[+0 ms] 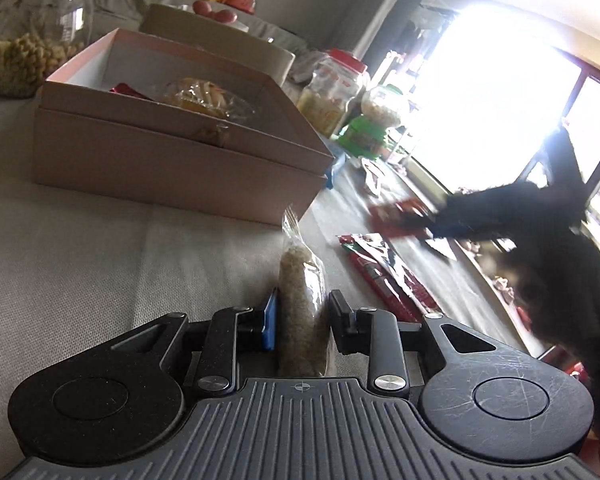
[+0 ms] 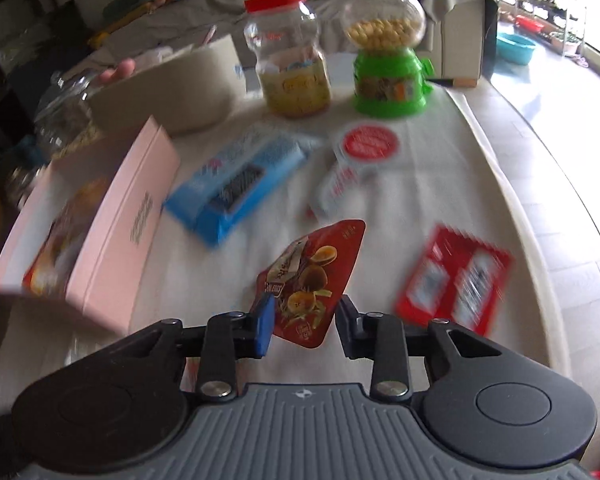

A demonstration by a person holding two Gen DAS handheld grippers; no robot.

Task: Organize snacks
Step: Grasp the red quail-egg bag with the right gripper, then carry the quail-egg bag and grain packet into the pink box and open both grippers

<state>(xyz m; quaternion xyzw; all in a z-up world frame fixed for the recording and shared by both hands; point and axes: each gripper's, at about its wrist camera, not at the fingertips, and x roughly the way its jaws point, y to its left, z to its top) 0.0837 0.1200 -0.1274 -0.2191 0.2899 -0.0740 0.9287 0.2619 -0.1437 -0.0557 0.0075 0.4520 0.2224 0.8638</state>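
My left gripper (image 1: 302,320) is shut on a clear packet of pale rice snack (image 1: 300,292), held upright in front of the open pink box (image 1: 180,168). The box holds a clear-wrapped yellow snack (image 1: 204,96) and a red packet (image 1: 126,90). My right gripper (image 2: 304,320) is shut on a red pouch with biscuit pictures (image 2: 312,280) and holds it above the table, right of the pink box (image 2: 116,232). The right gripper also shows, dark and blurred, in the left wrist view (image 1: 500,216).
On the white tablecloth (image 2: 420,184) lie a blue packet (image 2: 236,180), a round red-lidded cup (image 2: 364,144), a white-red packet (image 2: 336,192) and a red packet (image 2: 456,280). A red-lidded jar (image 2: 290,68), green candy dispenser (image 2: 388,64), cream box (image 2: 172,88) and glass jar (image 1: 32,40) stand behind.
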